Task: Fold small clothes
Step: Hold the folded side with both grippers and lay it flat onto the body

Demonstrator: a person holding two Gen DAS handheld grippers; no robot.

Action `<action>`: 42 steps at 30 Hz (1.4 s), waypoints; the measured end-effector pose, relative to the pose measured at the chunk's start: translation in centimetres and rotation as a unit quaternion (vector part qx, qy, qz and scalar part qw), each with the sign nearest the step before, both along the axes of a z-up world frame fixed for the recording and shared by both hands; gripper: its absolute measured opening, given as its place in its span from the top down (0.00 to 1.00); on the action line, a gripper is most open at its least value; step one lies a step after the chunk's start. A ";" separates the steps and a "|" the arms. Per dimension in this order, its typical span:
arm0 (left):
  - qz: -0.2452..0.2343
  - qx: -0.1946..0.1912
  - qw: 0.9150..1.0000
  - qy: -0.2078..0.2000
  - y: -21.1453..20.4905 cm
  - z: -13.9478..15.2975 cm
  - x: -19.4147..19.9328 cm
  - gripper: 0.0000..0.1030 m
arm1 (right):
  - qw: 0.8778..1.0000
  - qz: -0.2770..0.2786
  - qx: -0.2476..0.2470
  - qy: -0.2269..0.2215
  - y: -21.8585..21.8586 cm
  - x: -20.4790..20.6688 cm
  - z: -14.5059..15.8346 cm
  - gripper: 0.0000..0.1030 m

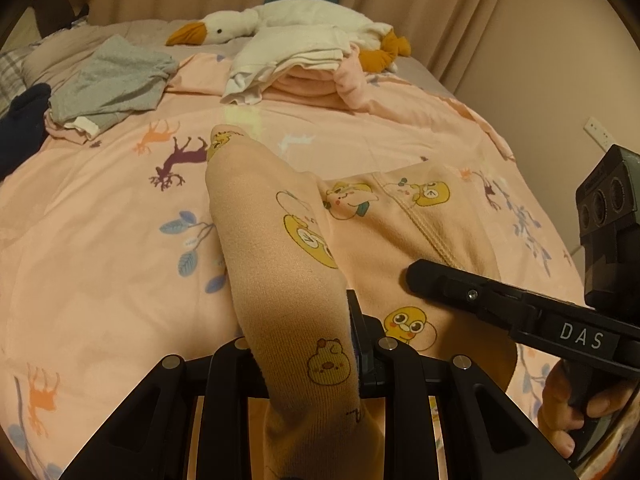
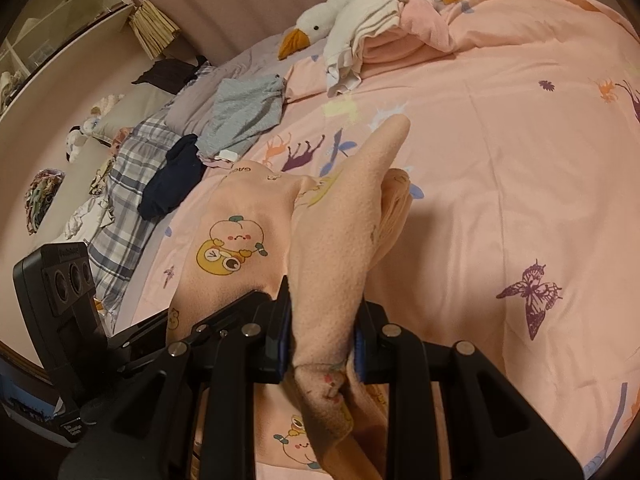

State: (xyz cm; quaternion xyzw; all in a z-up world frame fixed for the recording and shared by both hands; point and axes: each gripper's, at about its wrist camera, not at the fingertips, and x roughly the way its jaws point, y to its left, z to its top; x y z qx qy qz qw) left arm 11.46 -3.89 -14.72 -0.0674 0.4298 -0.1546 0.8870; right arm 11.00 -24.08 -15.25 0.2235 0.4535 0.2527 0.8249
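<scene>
Bedding in pale pink (image 1: 100,208), printed with deer and butterflies, covers a bed. A small peach garment (image 1: 400,232) with cartoon ducks lies on it, just before both cameras. Behind sit a white plush goose (image 1: 288,20), a stack of folded pink and white clothes (image 1: 288,68) and a loose grey garment (image 1: 116,80). The left tool (image 1: 312,344) is clamped on a raised fold of the peach garment; the right tool (image 2: 324,336) is clamped on another bunched fold.
</scene>
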 end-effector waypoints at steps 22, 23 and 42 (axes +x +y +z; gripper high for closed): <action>-0.008 0.029 0.999 0.034 -1.7 -2.3 1.0 0.77 | 0.999 -0.003 -0.042 0.023 0.3 0.2 -1.8 0.74; -0.010 0.029 0.999 0.036 -1.7 -2.4 1.1 0.77 | 0.999 -0.003 -0.044 0.024 0.2 0.1 -1.9 0.74; -0.005 0.041 0.997 0.065 -2.1 -4.1 1.9 0.77 | 0.997 -0.003 -0.062 0.041 0.4 -0.1 -3.4 0.74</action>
